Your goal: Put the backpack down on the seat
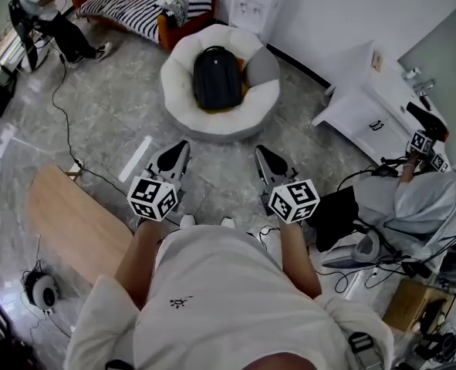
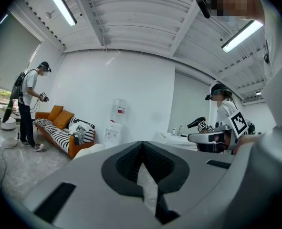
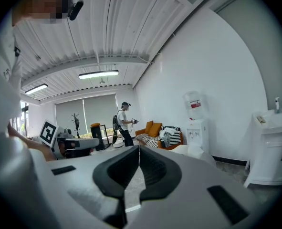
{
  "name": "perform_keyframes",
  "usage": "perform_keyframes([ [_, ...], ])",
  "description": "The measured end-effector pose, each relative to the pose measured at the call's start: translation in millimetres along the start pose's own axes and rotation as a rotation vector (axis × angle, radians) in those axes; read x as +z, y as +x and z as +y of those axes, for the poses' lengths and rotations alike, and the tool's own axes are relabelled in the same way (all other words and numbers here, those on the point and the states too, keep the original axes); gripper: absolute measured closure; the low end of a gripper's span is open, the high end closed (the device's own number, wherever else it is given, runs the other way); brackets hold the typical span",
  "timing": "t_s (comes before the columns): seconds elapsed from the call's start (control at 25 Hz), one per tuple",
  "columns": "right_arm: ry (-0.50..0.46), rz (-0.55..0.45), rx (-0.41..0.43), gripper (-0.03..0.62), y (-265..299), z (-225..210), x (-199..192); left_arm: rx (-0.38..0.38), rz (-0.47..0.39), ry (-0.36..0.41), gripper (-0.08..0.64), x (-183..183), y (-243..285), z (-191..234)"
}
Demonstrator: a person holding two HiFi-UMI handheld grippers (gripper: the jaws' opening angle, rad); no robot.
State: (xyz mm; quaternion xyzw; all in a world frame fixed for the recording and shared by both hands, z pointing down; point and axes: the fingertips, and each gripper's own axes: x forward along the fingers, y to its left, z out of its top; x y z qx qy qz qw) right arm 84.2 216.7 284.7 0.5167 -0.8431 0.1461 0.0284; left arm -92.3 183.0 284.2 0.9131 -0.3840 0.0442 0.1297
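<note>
A black backpack lies in the hollow of a round white cushioned seat, seen from the head view; the seat's padded rim rings it on every side. The person stands back from the seat, holding the left gripper and the right gripper out side by side, both aimed towards it. The backpack sits ahead of the two, roughly midway between the lines they point along and well apart from both tips; bare grey floor separates gripper and seat. Each gripper's own view shows its dark pads pressed together with nothing caught between them. Behind the seat stand a striped sofa with orange cushions and a white water dispenser; a pale wooden board lies on the floor at the left; a second person sits at the right, a third at the far left.
</note>
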Motion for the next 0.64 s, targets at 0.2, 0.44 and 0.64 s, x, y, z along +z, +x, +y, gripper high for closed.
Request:
perform_keyframes([
  [0.2, -0.016, 0.006, -0.029, 0.566, -0.3, 19.6, -1.8, -0.021, -0.005, 0.002, 0.551, 3.7, -18.6, 13.1],
  [0.44, -0.03, 0.004, -0.074, 0.566, 5.7, 27.5, -1.1, -0.041, -0.008, -0.005, 0.551, 2.7, -25.7, 30.8],
  [0.64, -0.038, 0.003, -0.1, 0.566, 17.8, 30.8, -0.9, -0.045, -0.018, -0.004, 0.551, 6.8, -22.2, 50.7],
])
